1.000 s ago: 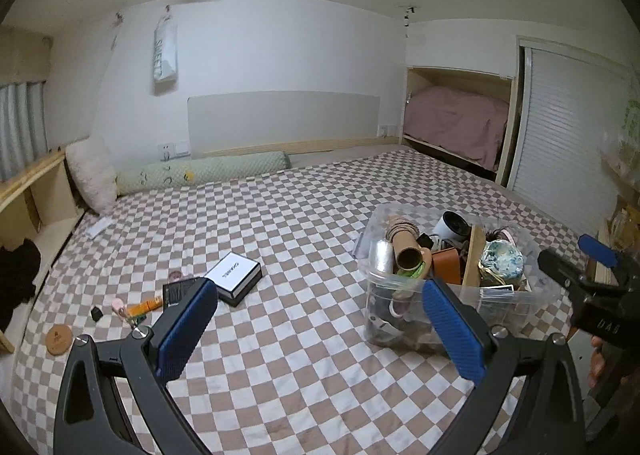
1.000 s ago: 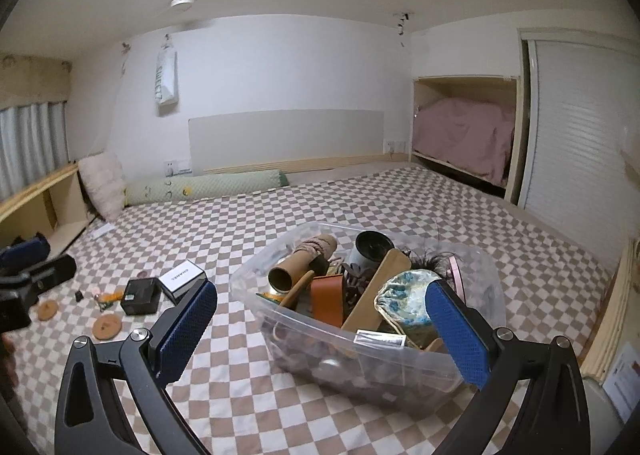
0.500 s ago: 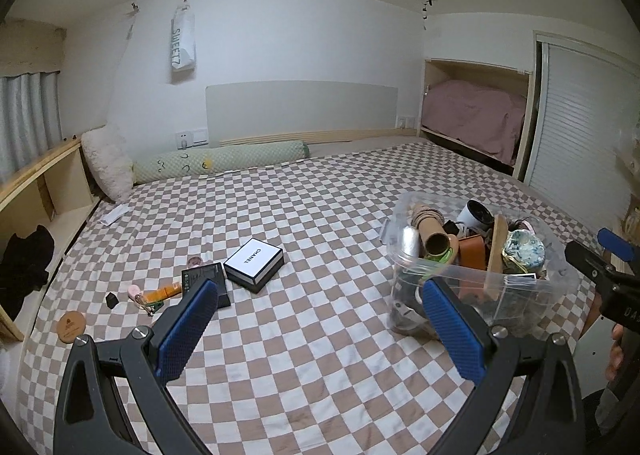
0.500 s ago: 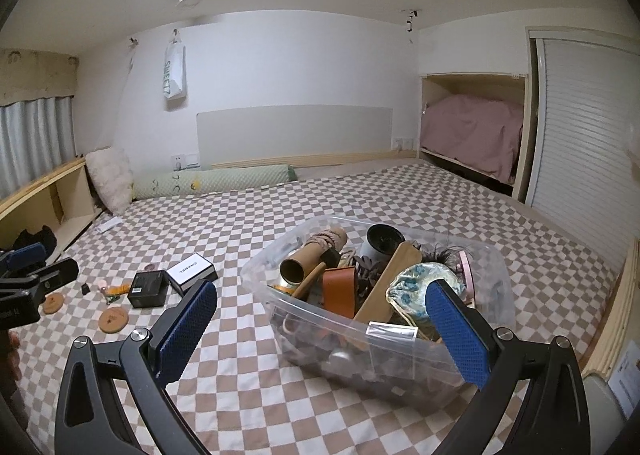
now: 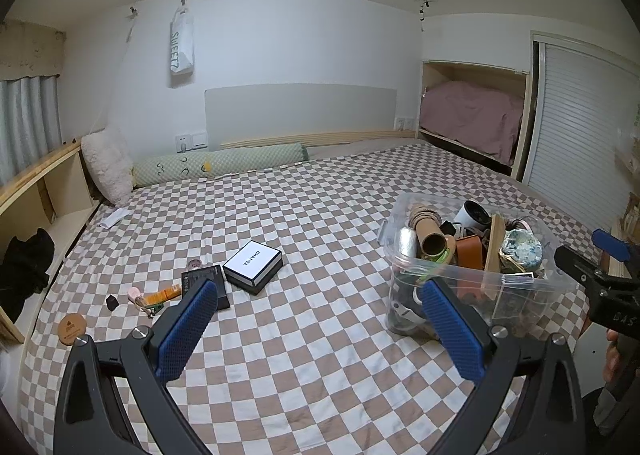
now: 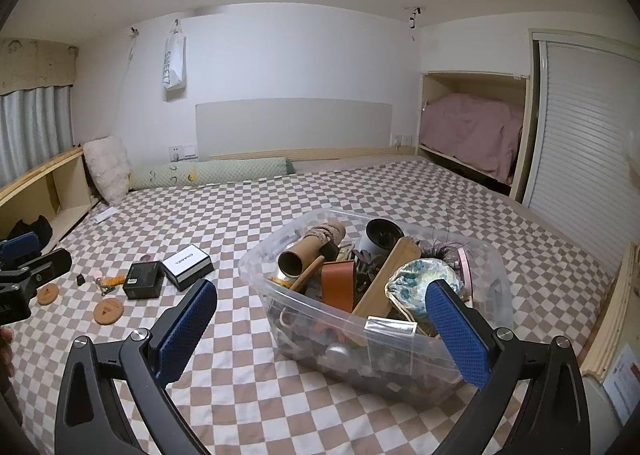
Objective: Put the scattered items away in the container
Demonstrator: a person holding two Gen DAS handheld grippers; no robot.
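A clear plastic bin (image 6: 316,319) full of items stands on the checkered bed; it also shows at the right of the left wrist view (image 5: 516,287). Scattered items lie to its left: a white-topped Chanel box (image 5: 253,265) (image 6: 188,265), a black box (image 6: 143,279) (image 5: 202,279), an orange tube (image 5: 162,297), a small black cube (image 5: 111,301), and round cork coasters (image 6: 108,311) (image 5: 72,328). My left gripper (image 5: 316,325) is open and empty above the bed. My right gripper (image 6: 320,327) is open and empty, just in front of the bin.
A green bolster (image 5: 220,165) and a white fluffy pillow (image 5: 106,165) lie at the bed's head. A wooden shelf (image 5: 36,191) runs along the left. A niche with pink bedding (image 5: 472,119) and a slatted door (image 5: 580,127) are on the right.
Both grippers have lifted and drawn back a little, so the bin and the scattered items sit lower and smaller in view. Both stay open and empty.
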